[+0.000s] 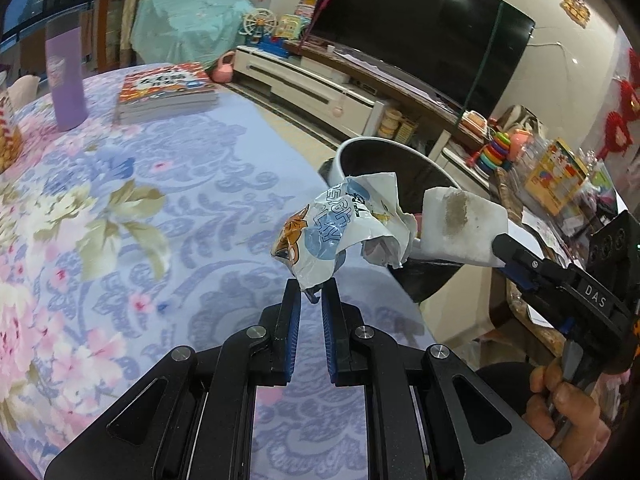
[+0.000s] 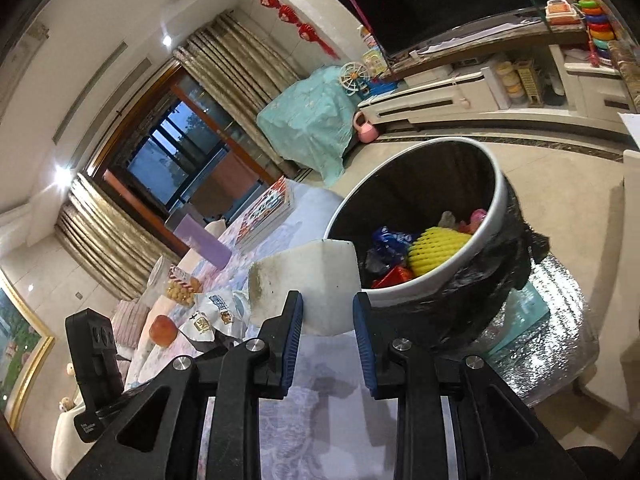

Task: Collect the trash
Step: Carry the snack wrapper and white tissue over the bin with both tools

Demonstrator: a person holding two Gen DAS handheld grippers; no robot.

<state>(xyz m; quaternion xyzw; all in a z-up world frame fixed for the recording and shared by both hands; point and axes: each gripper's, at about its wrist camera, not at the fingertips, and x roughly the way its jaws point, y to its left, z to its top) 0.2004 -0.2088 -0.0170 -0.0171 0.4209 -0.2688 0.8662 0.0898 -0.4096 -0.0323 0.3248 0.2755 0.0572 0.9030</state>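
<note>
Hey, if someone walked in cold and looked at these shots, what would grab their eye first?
Probably the crumpled cartoon wrapper pinched in the left gripper above the floral tablecloth. Beside it, the right gripper clamps a stained white block. Just beyond both stands the black-lined trash bin, with a bright yellow foam net inside.

Right gripper [image 2: 327,312] fingers [image 2: 294,320] clamp a stained white foam block [image 2: 312,280] above the floral bench [image 2: 320,380], beside a black-lined trash bin [image 2: 496,200] holding wrappers.
</note>
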